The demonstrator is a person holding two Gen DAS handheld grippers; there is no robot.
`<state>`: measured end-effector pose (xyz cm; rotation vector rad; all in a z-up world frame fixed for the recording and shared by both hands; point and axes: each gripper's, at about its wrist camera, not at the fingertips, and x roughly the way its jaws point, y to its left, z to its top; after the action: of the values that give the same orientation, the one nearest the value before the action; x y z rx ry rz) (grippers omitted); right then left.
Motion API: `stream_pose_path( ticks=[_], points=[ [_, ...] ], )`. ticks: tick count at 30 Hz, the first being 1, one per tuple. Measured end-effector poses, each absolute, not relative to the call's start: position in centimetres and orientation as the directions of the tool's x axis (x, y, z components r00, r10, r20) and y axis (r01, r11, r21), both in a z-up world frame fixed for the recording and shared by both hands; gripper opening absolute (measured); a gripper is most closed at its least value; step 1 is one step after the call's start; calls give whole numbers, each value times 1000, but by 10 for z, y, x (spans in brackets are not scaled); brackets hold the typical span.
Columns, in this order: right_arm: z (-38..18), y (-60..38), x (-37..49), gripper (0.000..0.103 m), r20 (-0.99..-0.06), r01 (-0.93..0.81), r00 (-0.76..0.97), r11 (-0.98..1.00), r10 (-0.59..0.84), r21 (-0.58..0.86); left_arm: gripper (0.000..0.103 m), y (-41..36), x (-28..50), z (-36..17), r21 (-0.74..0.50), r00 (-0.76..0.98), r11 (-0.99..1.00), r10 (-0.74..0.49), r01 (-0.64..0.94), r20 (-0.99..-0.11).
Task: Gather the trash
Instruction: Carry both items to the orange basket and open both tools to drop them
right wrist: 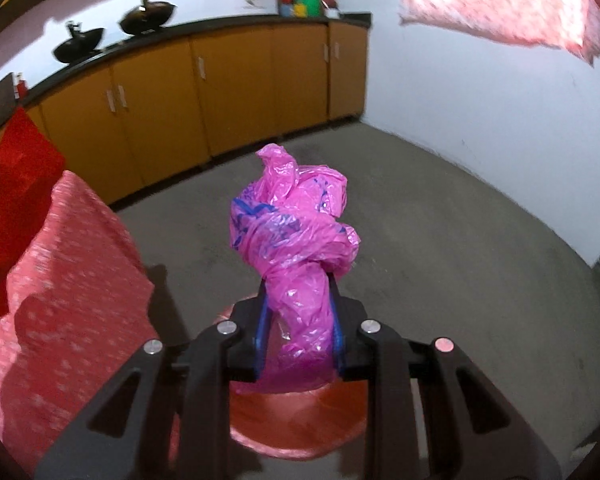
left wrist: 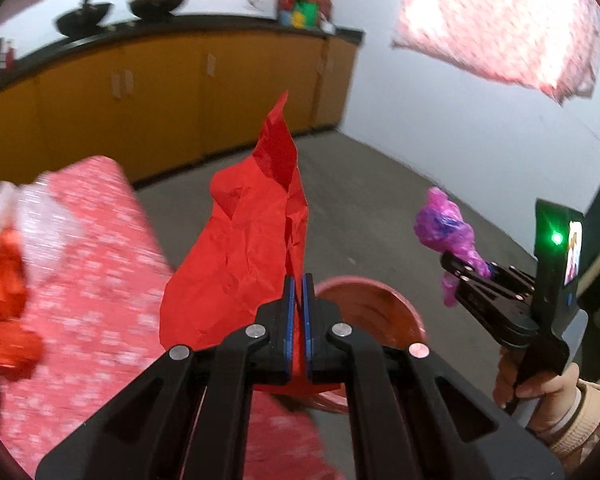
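Note:
My left gripper (left wrist: 298, 286) is shut on a crumpled sheet of red paper (left wrist: 244, 240) and holds it up in the air over the rim of a red bin (left wrist: 376, 304). My right gripper (right wrist: 298, 292) is shut on a crumpled pink plastic bag (right wrist: 296, 224) and holds it above the same red bin (right wrist: 300, 420). The right gripper (left wrist: 454, 270) with the pink bag (left wrist: 446, 228) also shows at the right of the left wrist view. The red paper (right wrist: 20, 184) shows at the left edge of the right wrist view.
A table with a pink patterned cloth (left wrist: 92, 248) stands to the left, with more red and white crumpled trash (left wrist: 4, 280) on it. Yellow cabinets (right wrist: 220, 92) with black woks (right wrist: 148, 16) on top line the far wall. The floor (right wrist: 440, 240) is grey concrete.

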<state>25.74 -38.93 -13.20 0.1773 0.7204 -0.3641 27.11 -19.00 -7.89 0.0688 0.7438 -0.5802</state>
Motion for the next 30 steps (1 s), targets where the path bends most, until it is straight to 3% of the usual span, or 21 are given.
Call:
stream_pose_path(
  ticks=[19,30],
  points=[
    [-237,-439,266,25,-795,405,570,913,-208,52,4,-305,302,-183,-160,350,809,-412,566,-842],
    [-258,-443,277,30,-818,366,552,929,-164,60,4,-329,311,-209,-152,308,807,-381,570,-872]
  ],
)
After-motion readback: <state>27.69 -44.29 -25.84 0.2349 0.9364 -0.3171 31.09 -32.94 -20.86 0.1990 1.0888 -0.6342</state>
